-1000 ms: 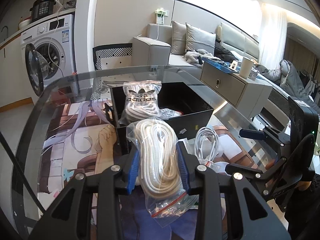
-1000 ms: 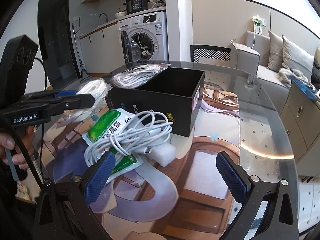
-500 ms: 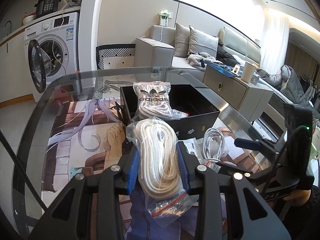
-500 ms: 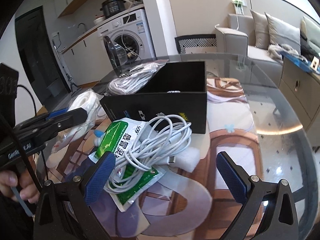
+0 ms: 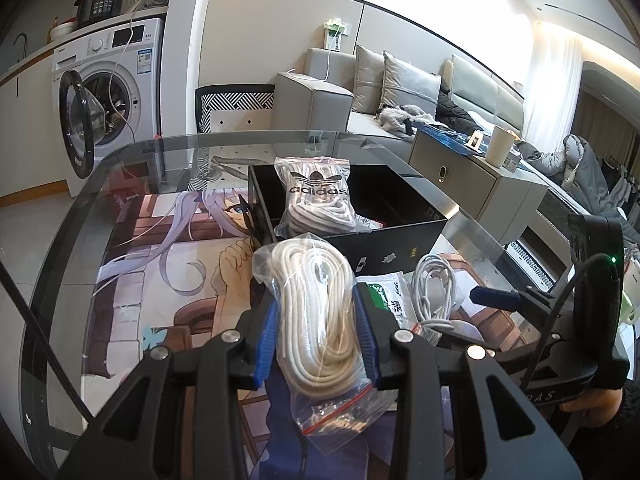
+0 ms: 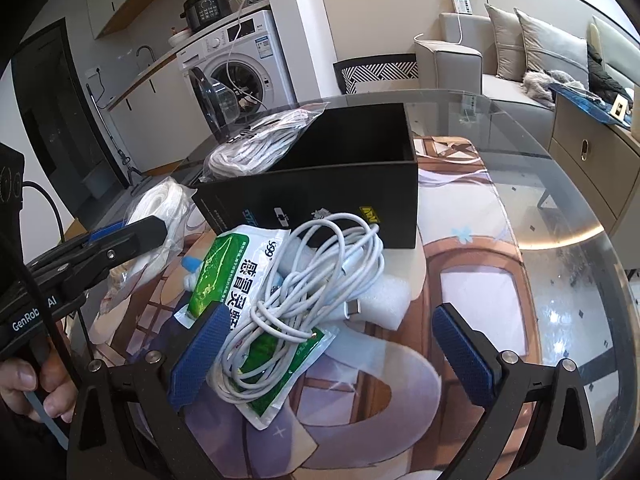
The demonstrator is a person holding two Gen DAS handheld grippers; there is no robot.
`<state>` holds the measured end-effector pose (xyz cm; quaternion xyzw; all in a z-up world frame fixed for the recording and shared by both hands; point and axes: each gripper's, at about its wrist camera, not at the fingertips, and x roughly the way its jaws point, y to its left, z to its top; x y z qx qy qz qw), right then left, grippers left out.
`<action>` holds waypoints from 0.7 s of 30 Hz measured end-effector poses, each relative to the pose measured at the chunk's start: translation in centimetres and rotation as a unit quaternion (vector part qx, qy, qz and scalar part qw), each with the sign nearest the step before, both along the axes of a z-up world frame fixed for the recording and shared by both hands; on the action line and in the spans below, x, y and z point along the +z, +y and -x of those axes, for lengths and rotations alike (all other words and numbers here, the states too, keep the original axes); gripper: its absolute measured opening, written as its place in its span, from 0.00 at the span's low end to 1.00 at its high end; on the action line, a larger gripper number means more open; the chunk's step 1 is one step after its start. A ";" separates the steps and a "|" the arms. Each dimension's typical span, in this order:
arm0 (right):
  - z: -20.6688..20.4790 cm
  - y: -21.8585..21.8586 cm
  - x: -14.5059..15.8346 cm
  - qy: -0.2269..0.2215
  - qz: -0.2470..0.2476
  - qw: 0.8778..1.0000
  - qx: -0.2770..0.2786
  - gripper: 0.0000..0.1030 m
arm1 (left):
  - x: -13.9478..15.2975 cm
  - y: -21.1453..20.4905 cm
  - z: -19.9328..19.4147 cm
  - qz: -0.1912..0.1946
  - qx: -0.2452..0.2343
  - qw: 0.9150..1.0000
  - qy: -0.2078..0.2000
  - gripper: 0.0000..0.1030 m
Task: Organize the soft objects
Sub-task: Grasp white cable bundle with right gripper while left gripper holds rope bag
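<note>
My left gripper is shut on a clear zip bag of white rope, held just in front of the black open box. An Adidas bag of grey laces leans out of the box's left side. In the right wrist view my right gripper stands open over a coil of white cable, which lies on a green and white sachet and a white foam pad. The box stands just behind them; the left gripper's finger and rope bag show at the left.
Everything lies on a round glass table with a printed anime mat. A washing machine with its door open stands beyond the table's left side, a grey sofa and a low cabinet beyond its right.
The right gripper has rolled and come closer over the cable and sachet, its jaws still wide. The left gripper keeps its hold on the rope bag and has hardly shifted.
</note>
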<state>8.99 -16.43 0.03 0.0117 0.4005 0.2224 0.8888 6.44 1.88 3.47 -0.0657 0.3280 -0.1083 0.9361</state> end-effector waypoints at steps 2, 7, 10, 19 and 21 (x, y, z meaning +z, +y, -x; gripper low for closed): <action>-0.1 0.0 -0.3 0.010 -0.009 1.000 -0.003 0.99 | 0.0 0.0 0.0 0.001 -0.002 1.000 0.000 0.33; 0.0 0.2 -0.8 0.023 -0.017 1.000 -0.006 0.84 | 0.0 0.0 0.1 0.003 -0.004 1.000 0.000 0.33; 0.0 -0.2 -0.7 0.022 -0.025 0.999 -0.015 0.75 | 0.1 -0.1 0.2 0.004 -0.006 1.000 0.000 0.33; 0.5 -0.5 -0.4 0.021 -0.030 0.999 -0.011 0.67 | 0.2 -0.4 0.3 0.001 -0.009 1.000 0.000 0.33; 0.7 -0.9 -0.3 0.017 -0.038 0.999 -0.010 0.67 | 0.3 -0.4 0.4 0.000 -0.009 1.000 -0.001 0.33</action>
